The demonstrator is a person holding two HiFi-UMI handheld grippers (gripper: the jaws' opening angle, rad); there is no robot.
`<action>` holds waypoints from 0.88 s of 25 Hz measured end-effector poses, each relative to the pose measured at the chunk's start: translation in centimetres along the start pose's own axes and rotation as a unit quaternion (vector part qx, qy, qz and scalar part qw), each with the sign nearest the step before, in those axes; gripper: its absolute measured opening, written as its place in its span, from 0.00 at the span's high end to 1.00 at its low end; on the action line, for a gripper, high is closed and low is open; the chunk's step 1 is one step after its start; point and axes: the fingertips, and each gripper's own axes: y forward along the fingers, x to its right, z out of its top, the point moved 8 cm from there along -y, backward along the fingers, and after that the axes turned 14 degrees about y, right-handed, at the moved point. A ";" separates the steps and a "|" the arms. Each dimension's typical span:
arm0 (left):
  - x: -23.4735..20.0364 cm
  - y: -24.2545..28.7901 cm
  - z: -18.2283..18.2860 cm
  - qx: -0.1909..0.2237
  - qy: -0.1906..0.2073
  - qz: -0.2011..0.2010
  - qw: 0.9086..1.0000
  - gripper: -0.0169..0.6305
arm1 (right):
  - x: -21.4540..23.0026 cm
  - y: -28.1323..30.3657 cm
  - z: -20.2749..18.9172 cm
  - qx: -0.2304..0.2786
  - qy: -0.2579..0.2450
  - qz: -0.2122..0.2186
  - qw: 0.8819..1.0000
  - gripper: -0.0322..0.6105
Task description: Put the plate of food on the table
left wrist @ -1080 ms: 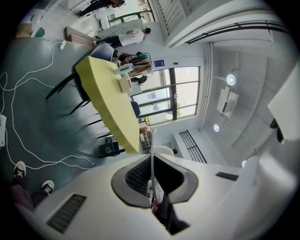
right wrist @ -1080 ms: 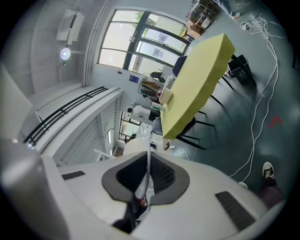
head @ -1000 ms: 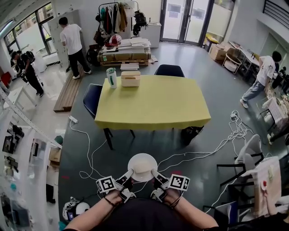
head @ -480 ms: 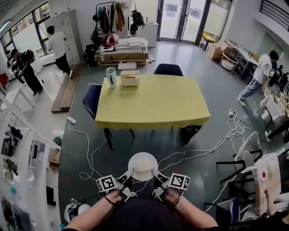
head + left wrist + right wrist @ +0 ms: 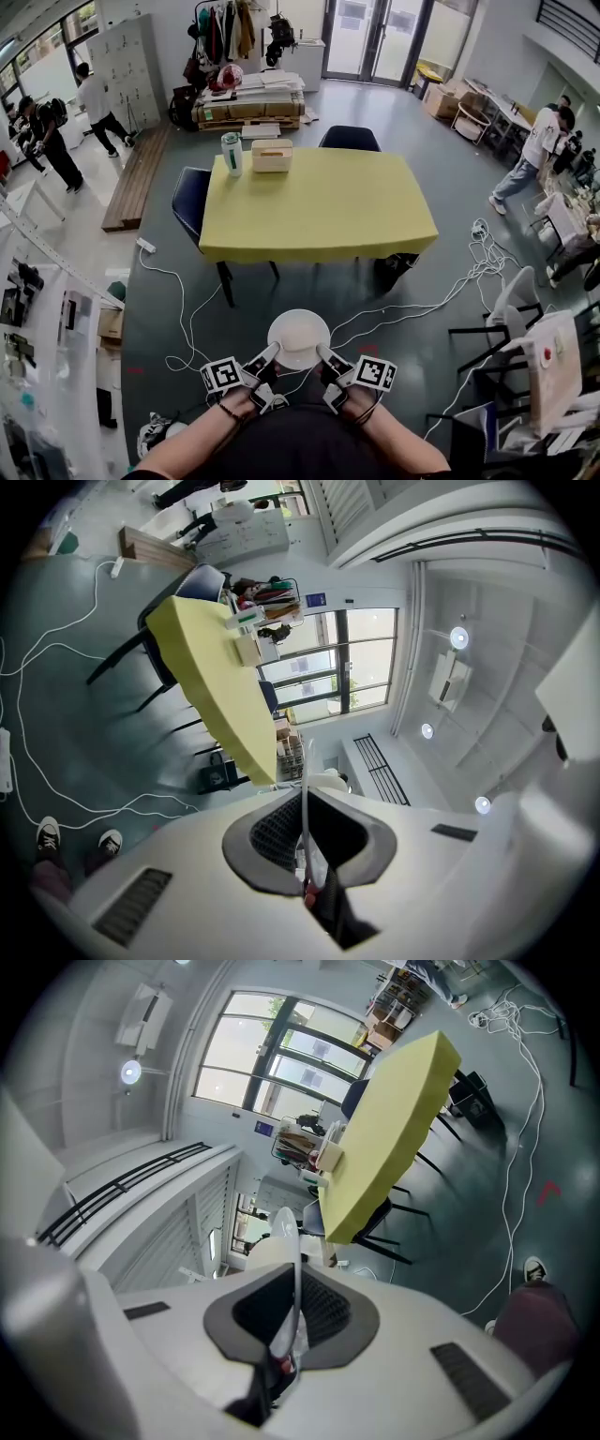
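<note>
Grey-floored open workroom. Yellow table [image 5: 319, 211] stands mid-room, well ahead of the person. A bottle [image 5: 232, 155] and a box [image 5: 272, 156] sit near its far left corner, and the rest of the top is bare. One dark chair [image 5: 190, 202] is at the table's left side, another at the far side. White cables [image 5: 178, 300] trail over the floor between person and table.

The plate [image 5: 298, 337] is in the air close to the person's body, well apart from the table and not yet over it. It is white and round. Its contents are pale and too small to identify.

The left gripper [image 5: 270, 353] pinches the plate's left rim and the right gripper [image 5: 323, 354] pinches the right rim. Each gripper view shows the thin rim edge-on between ribbed pads, with the jaws closed down onto it.

Handling, as a judgement:
- The plate looks stiff and fairly light.
- The rim is smooth and thin, so the bite is small and likely slippery.
- It probably breaks if dropped.
- Opposite-rim holds suit it, since they keep it level and stop rotation.
- The food may slide if either side dips, so both grippers should stay at the same height.
- The bare near half of the table looks like the easiest spot to set it down.
</note>
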 end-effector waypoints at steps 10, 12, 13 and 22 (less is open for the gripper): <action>-1.4 3.2 2.0 -0.002 -0.004 -0.003 1.000 0.95 | 0.3 2.1 3.3 0.003 -0.002 -0.002 1.000 0.91; -1.7 4.6 2.7 0.000 -0.004 -0.001 1.000 0.95 | 0.4 2.7 4.9 -0.001 -0.005 -0.004 1.000 0.91; -1.7 5.4 3.0 0.004 -0.007 -0.003 1.000 0.95 | 0.4 3.0 5.8 -0.003 -0.007 -0.005 1.000 0.91; -1.5 12.5 7.8 0.046 -0.046 -0.039 0.997 0.95 | -1.2 7.5 13.7 -0.025 -0.014 0.005 1.000 0.91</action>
